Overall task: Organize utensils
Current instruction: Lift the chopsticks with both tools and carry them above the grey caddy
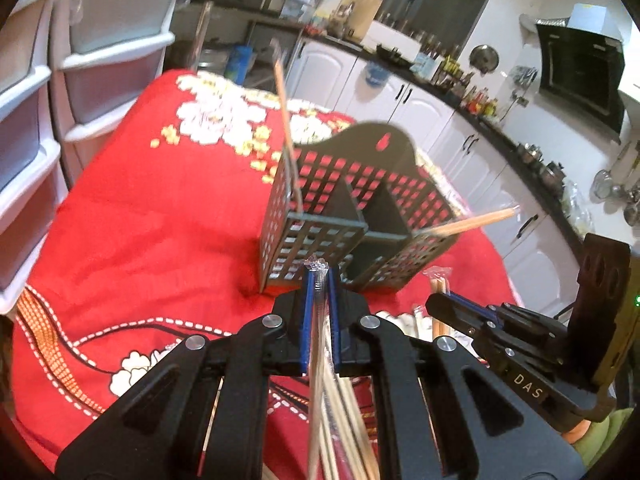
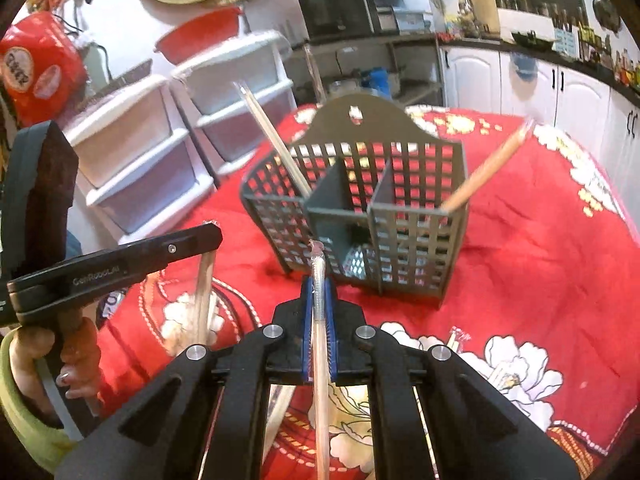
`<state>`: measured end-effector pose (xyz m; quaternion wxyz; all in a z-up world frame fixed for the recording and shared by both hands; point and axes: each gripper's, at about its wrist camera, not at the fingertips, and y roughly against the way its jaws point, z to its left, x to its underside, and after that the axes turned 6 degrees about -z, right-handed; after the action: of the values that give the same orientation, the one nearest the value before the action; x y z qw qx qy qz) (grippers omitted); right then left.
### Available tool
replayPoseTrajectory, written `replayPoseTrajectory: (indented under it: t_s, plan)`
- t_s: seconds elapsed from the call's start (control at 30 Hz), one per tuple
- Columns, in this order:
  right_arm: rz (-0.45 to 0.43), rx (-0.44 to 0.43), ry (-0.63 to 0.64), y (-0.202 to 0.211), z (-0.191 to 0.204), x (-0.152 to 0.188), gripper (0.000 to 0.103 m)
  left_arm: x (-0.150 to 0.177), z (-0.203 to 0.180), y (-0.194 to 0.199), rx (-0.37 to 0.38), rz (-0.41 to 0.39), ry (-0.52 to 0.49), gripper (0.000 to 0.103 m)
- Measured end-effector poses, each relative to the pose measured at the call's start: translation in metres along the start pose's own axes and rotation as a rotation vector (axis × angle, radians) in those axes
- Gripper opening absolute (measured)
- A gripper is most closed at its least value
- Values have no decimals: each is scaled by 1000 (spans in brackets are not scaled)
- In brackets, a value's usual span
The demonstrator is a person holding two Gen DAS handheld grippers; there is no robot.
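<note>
Plastic-wrapped wooden chopsticks were clamped by the left gripper; another wrapped pair by the right gripper, near the dark slotted utensil caddy.

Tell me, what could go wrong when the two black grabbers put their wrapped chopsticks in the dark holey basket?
1. The dark grid-walled utensil basket stands free on the red flowered cloth; a push against its rim might tip it.
2. Leaning sticks already occupy the outer compartments: a pale chopstick and a brown chopstick. New pairs could knock them.
3. The left gripper and right gripper pinch thin plastic-wrapped chopstick pairs near one end; they might swing and miss.
</note>
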<state>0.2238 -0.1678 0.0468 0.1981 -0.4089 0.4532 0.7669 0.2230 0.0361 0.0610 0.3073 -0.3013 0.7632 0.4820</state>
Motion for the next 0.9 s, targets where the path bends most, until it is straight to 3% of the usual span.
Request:
replayPoseTrajectory:
  t_s: [0.57, 0.9]
  plan:
    - [-177, -9, 28, 64, -1, -23, 6, -34, -27, 40, 72, -123, -39, 2]
    - [-300, 1, 38, 93, -4, -56, 6, -70, -49, 57, 102, -215, -74, 2]
